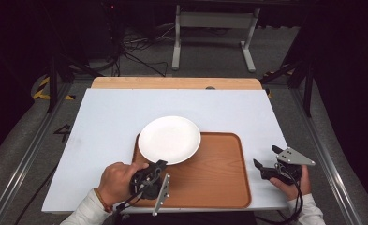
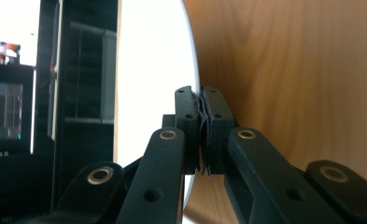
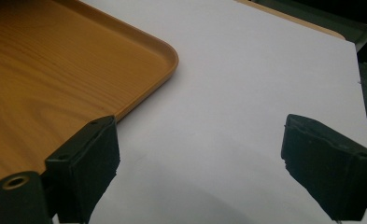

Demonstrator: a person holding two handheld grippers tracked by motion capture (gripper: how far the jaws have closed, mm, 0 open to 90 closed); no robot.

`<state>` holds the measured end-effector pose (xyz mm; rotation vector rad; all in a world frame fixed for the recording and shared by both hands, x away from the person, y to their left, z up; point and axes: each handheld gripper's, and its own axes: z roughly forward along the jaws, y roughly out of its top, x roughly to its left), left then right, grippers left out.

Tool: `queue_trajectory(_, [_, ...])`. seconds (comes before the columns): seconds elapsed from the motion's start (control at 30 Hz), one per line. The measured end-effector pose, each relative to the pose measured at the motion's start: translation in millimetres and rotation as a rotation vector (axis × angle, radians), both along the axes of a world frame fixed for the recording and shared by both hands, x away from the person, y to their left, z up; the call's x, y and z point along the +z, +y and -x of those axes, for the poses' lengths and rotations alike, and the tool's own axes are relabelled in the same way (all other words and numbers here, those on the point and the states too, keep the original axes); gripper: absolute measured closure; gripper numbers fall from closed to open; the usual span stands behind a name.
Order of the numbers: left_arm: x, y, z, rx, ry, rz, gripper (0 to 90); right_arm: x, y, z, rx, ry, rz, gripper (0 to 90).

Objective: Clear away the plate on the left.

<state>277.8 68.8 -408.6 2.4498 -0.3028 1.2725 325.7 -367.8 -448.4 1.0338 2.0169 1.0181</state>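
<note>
Left gripper [image 1: 157, 167] clamped on the near rim of the plate [image 1: 169, 139]; in the left gripper view the jaws are pressed together with the thin white plate [image 2: 148, 70] edge pinched between the pads. Gripper is rolled on its side, so the plate runs edge-on, straight ahead of the jaws. Rest of the plate extends forward, away from the gripper. It sits over the far left part of the tray [image 1: 219, 178], and its far edge overhangs the tray's rim; cannot tell whether it is lifted or resting flat. Plate is round, so no long axis; what matters is that the grip is at the rim nearest the left hand [image 1: 116, 180].

Right gripper [image 1: 271, 159] apart, jaws wide, holding nothing. It hovers just off the tray's right edge, with the tray corner [image 3: 162, 51] ahead and to its left in its own view. Plate is well apart from it, across the tray. Left is clearly the working one.

Judgement: plate is being moved on or off the tray; a one-sided rim grip could let it tilt or slip.

Beyond the grippers: white tabletop [image 1: 106, 117], with a wooden strip at its far edge. Farther off, dark room, grey floor, cables, white metal stand.
</note>
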Motion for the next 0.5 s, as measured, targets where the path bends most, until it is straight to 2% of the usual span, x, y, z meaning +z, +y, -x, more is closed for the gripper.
queue_trajectory(0.23, [-10.2, -11.9, 9.0, -0.055, 0.028, -0.021, 86.2, -0.2, -2.6, 0.9, -0.003, 0.001, -0.008, 12.0])
queue_trajectory(0.27, [-14.0, -14.9, 12.0, -0.084, 0.039, -0.023, 86.2, 0.0, -1.3, 1.1, 0.004, 0.004, -0.008, 12.0])
queue_trajectory(0.37, [-16.2, -17.3, 15.0, -0.093, 0.025, -0.027, 86.3, 0.0, 0.1, 1.2, 0.012, 0.005, -0.004, 12.0])
queue_trajectory(0.5, [-17.4, -17.7, 17.0, -0.113, 0.052, -0.016, 86.1, -0.8, 0.8, 1.0, 0.015, 0.01, 0.001, 12.0])
